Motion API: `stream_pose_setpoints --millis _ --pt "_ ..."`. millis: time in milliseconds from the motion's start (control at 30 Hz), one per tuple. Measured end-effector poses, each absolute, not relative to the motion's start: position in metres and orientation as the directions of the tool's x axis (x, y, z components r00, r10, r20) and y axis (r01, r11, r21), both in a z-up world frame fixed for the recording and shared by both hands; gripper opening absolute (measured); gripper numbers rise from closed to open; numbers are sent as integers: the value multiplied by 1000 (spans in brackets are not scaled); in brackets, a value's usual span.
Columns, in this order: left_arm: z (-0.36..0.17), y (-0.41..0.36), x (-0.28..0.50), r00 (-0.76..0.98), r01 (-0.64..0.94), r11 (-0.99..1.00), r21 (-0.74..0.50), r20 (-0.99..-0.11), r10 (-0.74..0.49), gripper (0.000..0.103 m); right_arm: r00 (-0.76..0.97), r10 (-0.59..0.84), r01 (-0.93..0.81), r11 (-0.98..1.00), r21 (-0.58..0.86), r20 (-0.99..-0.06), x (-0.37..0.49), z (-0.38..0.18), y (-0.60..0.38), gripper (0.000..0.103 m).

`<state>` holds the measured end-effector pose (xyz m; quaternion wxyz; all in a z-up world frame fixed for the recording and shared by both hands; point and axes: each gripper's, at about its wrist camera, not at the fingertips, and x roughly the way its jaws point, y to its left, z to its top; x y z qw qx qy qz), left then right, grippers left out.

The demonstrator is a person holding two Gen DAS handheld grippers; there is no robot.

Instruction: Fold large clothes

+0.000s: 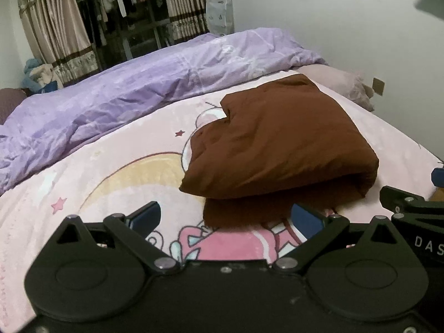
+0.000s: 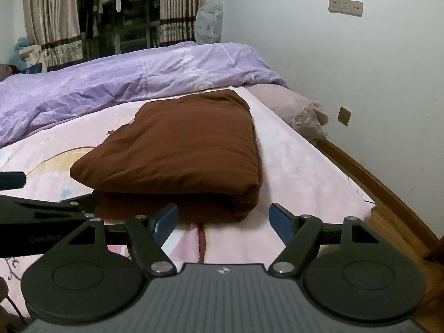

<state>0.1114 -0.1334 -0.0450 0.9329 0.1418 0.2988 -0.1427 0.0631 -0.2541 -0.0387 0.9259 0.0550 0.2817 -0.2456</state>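
A brown garment (image 1: 277,141) lies folded into a thick bundle on the pink cartoon bedsheet (image 1: 111,183); it also shows in the right wrist view (image 2: 183,149). A lower layer sticks out at its near edge. My left gripper (image 1: 226,217) is open and empty, just in front of that near edge. My right gripper (image 2: 223,220) is open and empty, just in front of the bundle's near right corner. The left gripper's body shows at the left edge of the right wrist view (image 2: 41,211).
A crumpled purple duvet (image 1: 125,88) lies along the far side of the bed. A pillow (image 2: 294,108) sits at the head by the white wall. The wooden bed frame (image 2: 388,194) and floor are to the right. Curtains (image 1: 55,27) hang behind.
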Motion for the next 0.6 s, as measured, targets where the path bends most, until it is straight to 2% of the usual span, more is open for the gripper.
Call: stream_pose_setpoints --millis 400,600 --pt "-45 -130 107 770 383 916 116 -588 -247 103 713 -433 498 867 -37 -552 59 -39 -258 89" --pt "-46 -129 108 769 372 920 124 -597 -231 103 713 -432 494 868 -42 -552 58 -39 -258 89"
